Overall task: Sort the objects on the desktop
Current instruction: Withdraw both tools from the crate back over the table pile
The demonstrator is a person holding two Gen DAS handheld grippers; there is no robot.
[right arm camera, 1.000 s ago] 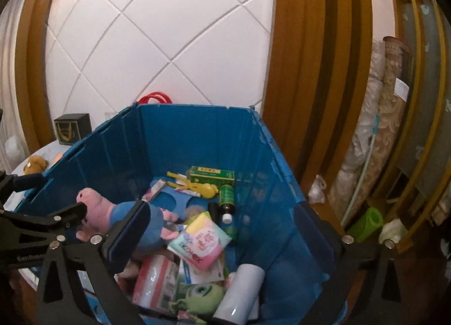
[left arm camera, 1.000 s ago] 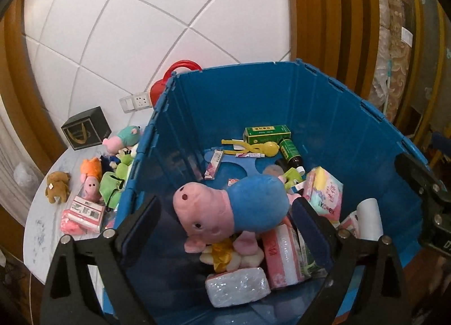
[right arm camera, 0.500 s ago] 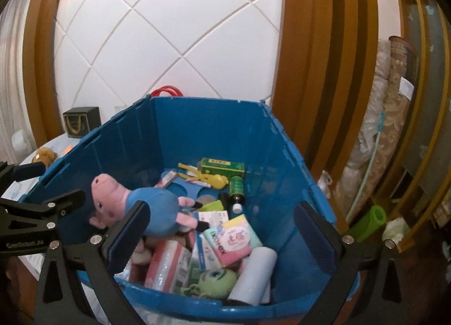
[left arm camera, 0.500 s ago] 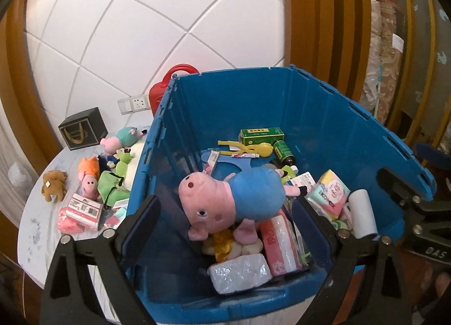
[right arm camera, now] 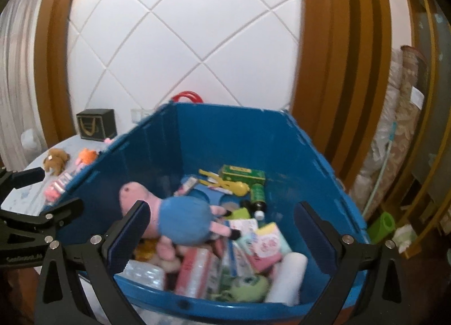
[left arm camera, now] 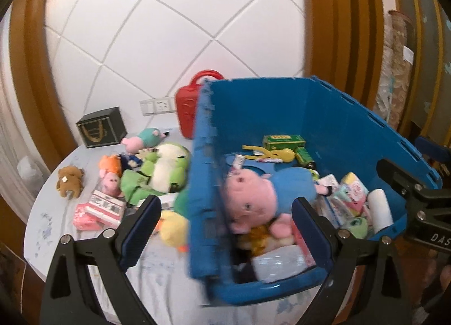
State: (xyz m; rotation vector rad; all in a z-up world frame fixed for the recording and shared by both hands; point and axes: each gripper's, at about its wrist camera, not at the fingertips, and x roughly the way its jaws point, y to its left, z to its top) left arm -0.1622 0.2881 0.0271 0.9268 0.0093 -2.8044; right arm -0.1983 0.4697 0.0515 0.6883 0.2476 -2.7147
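Observation:
A blue plastic bin (left arm camera: pixel 332 105) stands on the table and shows in the right wrist view (right arm camera: pixel 225 133) too. A pink pig plush in a blue shirt (left arm camera: pixel 262 189) lies on top of packets and toys inside it, also seen in the right wrist view (right arm camera: pixel 174 218). My left gripper (left arm camera: pixel 225 229) is open and empty above the bin's near left wall. My right gripper (right arm camera: pixel 220 237) is open and empty above the bin's near rim.
Several plush toys lie on the table left of the bin, among them a green frog plush (left arm camera: pixel 163 170), a brown bear (left arm camera: pixel 69 181) and a yellow duck (left arm camera: pixel 172 227). A pink packet (left arm camera: pixel 98 209), a black box (left arm camera: pixel 101 127) and a red case (left arm camera: pixel 188 105) are there too.
Both grippers have pulled back and up from the bin. The left one has swung left, so the table's toys now show. The pig plush stays in the bin.

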